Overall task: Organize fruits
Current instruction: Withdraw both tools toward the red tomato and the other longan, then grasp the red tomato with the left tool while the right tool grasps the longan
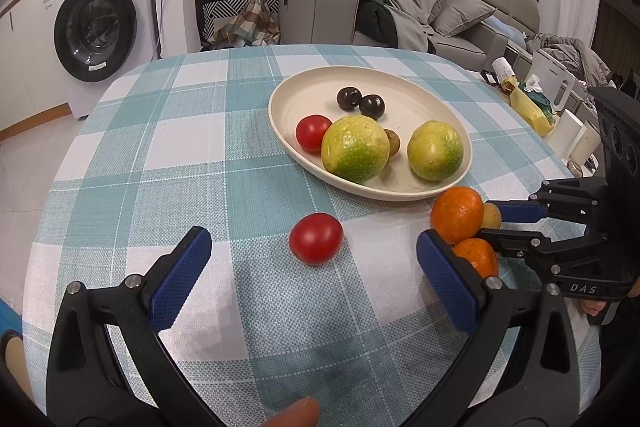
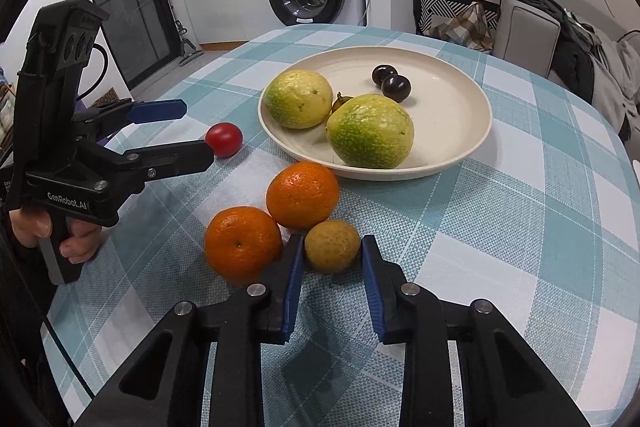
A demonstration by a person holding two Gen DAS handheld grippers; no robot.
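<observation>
Fingers of the right tool (image 2: 332,267) stand apart around a small brown fruit (image 2: 332,246) on the surface (image 2: 520,227); the left tool (image 1: 314,259), wide apart, faces a red tomato (image 1: 316,238) near the plate (image 1: 280,107).

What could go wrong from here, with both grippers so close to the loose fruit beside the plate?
The right gripper straddles the small brownish fruit, which looks to be touching the oranges; its left finger is wedged beside the nearer orange, so closing may shove it away.

The left gripper is open around the tomato with wide gaps either side; an off-centre close could roll it.

The plate is crowded at its near edge, so added fruit may bump the green-yellow fruits.
</observation>
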